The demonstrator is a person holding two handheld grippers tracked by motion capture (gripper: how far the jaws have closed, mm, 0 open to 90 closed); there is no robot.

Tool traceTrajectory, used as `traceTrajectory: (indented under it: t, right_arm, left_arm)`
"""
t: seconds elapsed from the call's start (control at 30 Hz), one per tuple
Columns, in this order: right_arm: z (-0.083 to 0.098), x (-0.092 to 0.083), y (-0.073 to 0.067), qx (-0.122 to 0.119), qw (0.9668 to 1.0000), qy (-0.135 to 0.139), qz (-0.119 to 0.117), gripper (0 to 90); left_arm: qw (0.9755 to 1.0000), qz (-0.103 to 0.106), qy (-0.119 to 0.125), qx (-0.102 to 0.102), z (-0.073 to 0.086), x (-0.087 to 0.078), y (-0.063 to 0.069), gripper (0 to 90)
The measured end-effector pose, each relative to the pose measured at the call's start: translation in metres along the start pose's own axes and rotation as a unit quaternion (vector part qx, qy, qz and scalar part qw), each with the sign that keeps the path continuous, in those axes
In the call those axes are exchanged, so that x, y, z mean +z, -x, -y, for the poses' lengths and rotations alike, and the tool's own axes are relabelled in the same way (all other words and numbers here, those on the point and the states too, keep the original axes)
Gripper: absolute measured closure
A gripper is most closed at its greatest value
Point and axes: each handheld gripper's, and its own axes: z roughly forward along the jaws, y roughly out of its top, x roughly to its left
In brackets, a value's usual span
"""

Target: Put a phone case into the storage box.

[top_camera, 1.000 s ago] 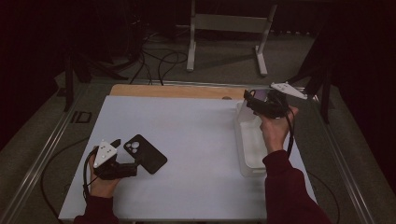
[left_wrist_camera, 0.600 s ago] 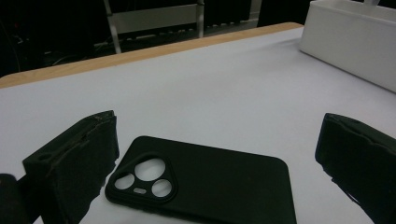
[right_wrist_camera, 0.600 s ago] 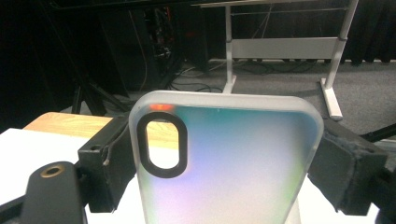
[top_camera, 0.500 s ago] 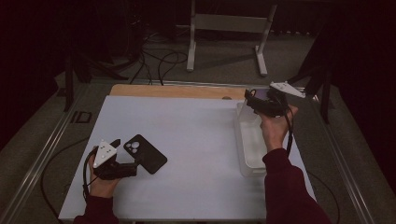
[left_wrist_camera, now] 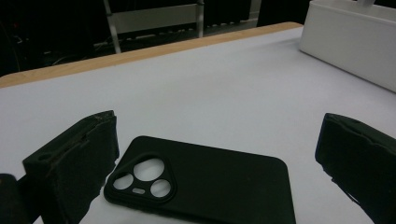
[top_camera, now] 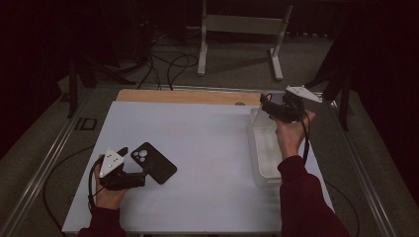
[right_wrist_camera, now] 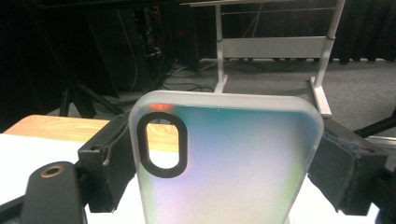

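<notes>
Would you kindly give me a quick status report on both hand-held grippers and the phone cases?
Left hand-held gripper open around black phone case, flat on table. Right hand-held gripper shut on translucent phone case, above white bin. Nothing obstructing.

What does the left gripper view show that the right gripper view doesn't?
Left gripper view: a black phone case lying flat on the white table between the open left tongs, with its three-hole camera cutout facing up, and a white bin at the far right.

Right gripper view: a translucent phone case with an oval camera cutout, held upright between the right tongs, the pads against its two sides.

Both: the table's wooden edge, the metal stand and the dark floor behind.
</notes>
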Motion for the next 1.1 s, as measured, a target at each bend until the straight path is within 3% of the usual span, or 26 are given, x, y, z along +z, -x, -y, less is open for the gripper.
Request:
traceTrajectory:
  t: [0.3,1.1]
  right_arm:
    - [0.002,0.009,0.003,-0.006,0.9997,-0.009,0.023,16.6]
    - [0.013,0.028,0.005,-0.012,0.9986,-0.027,0.045,16.6]
  left_arm:
    - [1.0,-0.001,0.002,0.0,0.0,0.0,0.0,0.1]
    - [0.9999,-0.001,0.01,-0.002,0.0,-0.002,0.0,0.1]
